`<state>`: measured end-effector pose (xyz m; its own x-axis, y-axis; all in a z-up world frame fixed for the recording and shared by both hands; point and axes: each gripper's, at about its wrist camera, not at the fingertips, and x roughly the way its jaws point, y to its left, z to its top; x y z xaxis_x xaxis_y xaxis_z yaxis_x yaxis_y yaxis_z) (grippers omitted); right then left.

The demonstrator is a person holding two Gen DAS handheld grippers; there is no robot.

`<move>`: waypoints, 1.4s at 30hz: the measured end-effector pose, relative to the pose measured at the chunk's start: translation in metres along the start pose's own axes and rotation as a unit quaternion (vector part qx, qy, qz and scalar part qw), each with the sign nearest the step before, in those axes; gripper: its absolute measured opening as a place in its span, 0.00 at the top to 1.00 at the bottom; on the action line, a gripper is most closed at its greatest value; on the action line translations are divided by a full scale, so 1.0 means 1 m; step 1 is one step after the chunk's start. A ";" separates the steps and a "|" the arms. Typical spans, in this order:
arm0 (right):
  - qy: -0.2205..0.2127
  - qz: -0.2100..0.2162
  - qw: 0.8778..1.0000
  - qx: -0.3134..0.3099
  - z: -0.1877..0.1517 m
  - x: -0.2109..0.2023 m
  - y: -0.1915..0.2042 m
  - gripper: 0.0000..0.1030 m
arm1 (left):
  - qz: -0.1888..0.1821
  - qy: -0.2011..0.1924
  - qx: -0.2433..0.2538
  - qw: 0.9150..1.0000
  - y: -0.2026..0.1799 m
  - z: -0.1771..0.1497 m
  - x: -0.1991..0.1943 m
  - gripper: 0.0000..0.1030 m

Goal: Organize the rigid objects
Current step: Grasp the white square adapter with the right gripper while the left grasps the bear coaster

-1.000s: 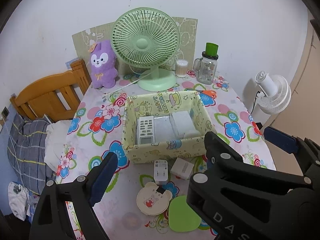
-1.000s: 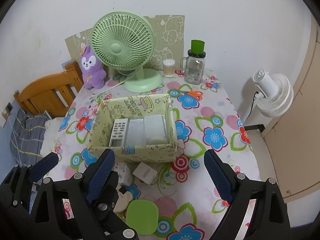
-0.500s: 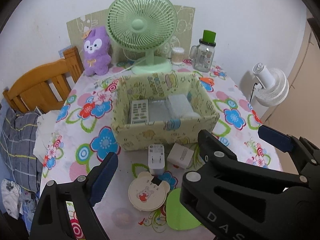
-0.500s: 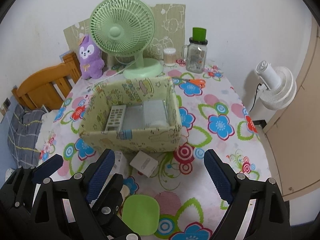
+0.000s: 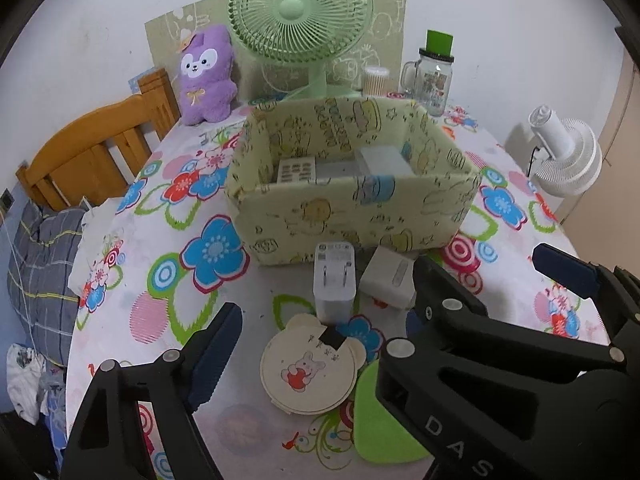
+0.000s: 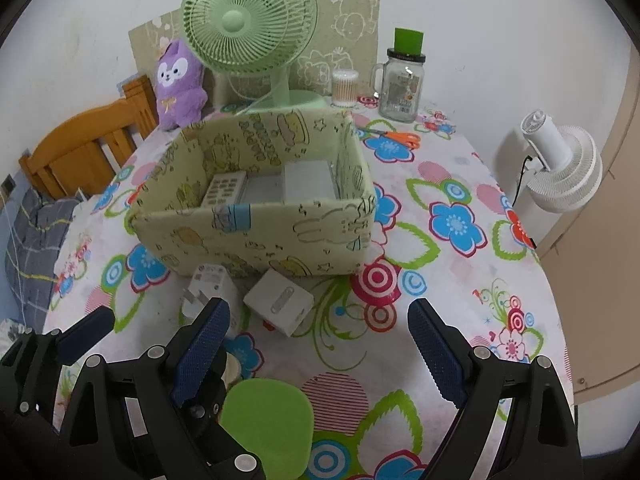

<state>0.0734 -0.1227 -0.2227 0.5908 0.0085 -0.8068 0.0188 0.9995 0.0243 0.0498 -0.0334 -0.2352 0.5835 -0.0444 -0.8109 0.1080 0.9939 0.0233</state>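
Note:
My left gripper hangs low over a cream round bear-eared case. Its jaws are closing, and the pads touch nothing. Just ahead stand a white plug charger and a white square adapter, both in front of the yellow fabric box. The box holds a remote and white flat packs. A green rounded pad lies beside the case. My right gripper is open over bare tablecloth, just behind the adapter. Its left finger crosses in front of the left gripper's right finger.
Behind the box stand a green desk fan, a purple plush, a swab pot and a glass jar with a green lid. Orange scissors lie nearby. A wooden chair is left, a white fan right.
Both grippers have sunk toward the table, so the box and the small items look closer and larger. The left jaws have narrowed slightly.

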 end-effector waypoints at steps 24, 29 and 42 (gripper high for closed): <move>0.051 -0.010 0.998 -0.020 -0.031 0.053 0.004 0.10 | 0.016 0.049 -0.024 0.998 0.008 -0.033 0.058 0.14; 0.063 -0.013 0.998 -0.009 -0.035 0.062 0.001 0.10 | 0.022 0.057 -0.022 0.998 0.007 -0.034 0.065 0.14; 0.046 0.007 0.998 -0.048 -0.027 0.069 0.021 0.10 | 0.025 0.074 -0.027 0.997 0.018 -0.033 0.063 0.18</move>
<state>0.0930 -0.0999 -0.2941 0.5140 0.0208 -0.8575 -0.0683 0.9975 -0.0167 0.0620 -0.0153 -0.3050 0.4609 0.0174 -0.8873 0.0360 0.9986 0.0383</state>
